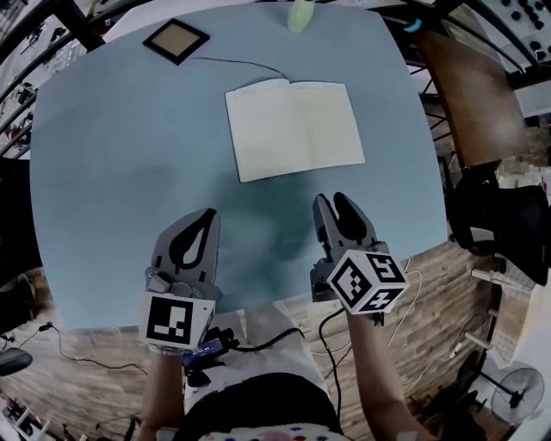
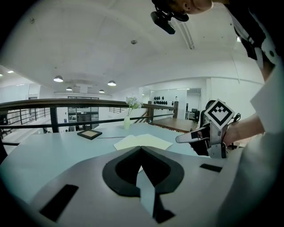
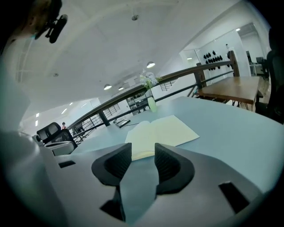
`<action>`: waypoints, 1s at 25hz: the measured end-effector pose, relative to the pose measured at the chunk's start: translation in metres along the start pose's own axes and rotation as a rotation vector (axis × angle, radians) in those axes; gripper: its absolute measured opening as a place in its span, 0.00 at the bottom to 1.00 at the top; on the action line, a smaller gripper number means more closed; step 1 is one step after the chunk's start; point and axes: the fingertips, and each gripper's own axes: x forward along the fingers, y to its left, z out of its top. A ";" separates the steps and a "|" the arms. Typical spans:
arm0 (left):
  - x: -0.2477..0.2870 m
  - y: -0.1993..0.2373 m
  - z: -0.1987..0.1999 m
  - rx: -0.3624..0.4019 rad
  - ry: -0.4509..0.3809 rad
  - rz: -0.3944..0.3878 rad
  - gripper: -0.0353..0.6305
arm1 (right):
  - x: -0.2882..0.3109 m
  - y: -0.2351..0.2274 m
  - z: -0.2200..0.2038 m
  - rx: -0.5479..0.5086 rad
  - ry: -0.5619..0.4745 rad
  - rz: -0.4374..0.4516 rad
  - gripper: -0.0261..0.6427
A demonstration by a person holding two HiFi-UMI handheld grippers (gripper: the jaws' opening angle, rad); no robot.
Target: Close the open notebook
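Note:
An open notebook [image 1: 293, 129] with cream blank pages lies flat on the light blue table [image 1: 112, 172], past both grippers. My left gripper [image 1: 209, 215] hovers near the table's front edge, left of the notebook's near corner, its jaws shut with nothing between them. My right gripper [image 1: 334, 202] sits just short of the notebook's near edge, open and empty. In the right gripper view the notebook [image 3: 162, 132] shows right beyond the gripper [image 3: 143, 150], whose jaws stand parted. In the left gripper view the notebook [image 2: 142, 142] lies ahead of the gripper [image 2: 141, 148], with the right gripper [image 2: 202, 135] off to the side.
A dark picture frame [image 1: 176, 40] with a cable lies at the table's far left. A pale green vase [image 1: 299, 15] stands at the far edge. A brown wooden table [image 1: 473, 86] and a black chair [image 1: 504, 224] stand to the right.

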 end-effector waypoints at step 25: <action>0.021 0.015 -0.003 -0.032 0.023 0.084 0.08 | 0.083 -0.065 -0.020 0.691 0.117 -0.081 0.34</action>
